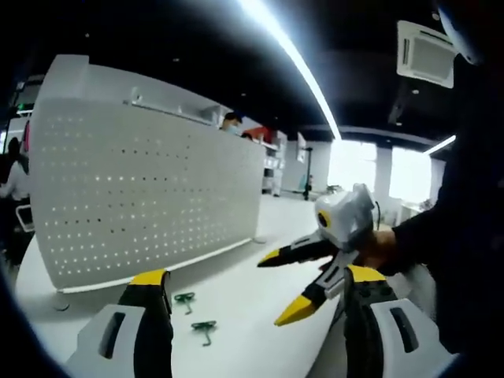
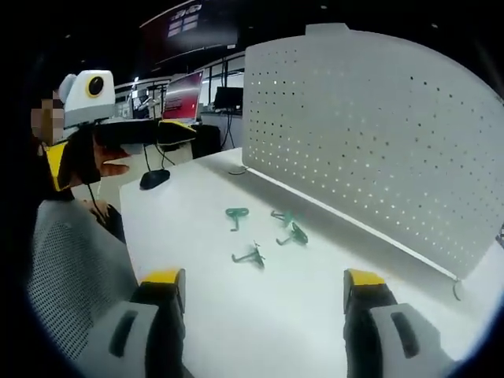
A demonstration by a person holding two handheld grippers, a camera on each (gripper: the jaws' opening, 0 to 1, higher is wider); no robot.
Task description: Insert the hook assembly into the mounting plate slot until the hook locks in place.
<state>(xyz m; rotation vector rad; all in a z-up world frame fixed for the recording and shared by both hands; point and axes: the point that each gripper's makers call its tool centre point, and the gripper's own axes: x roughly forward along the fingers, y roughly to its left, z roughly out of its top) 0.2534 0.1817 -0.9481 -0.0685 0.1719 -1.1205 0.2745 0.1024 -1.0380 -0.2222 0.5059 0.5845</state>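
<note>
Both grippers hovering empty over the counter, green hooks lying loose in front of the perforated mounting plate

In the right gripper view, the right gripper (image 2: 264,303) is holding its jaws wide apart and empty, and four green hooks (image 2: 259,227) are lying scattered on the white counter (image 2: 181,228) straight ahead of it, near the foot of the mounting plate (image 2: 370,126), which is standing upright behind them; their long axes are pointing different ways, so the nearest hook (image 2: 250,256) looks like the easiest pick. The left gripper (image 1: 260,323) is also standing open and empty, with two hooks (image 1: 194,313) lying just beyond its jaws, the plate (image 1: 150,181) rising behind them. The left gripper view is also showing the right gripper (image 1: 315,268) coming in from the right, jaws apart, beside the hooks and away from the plate; the right gripper view is catching the left gripper (image 2: 118,130) off to the left, well apart from the hooks.
</note>
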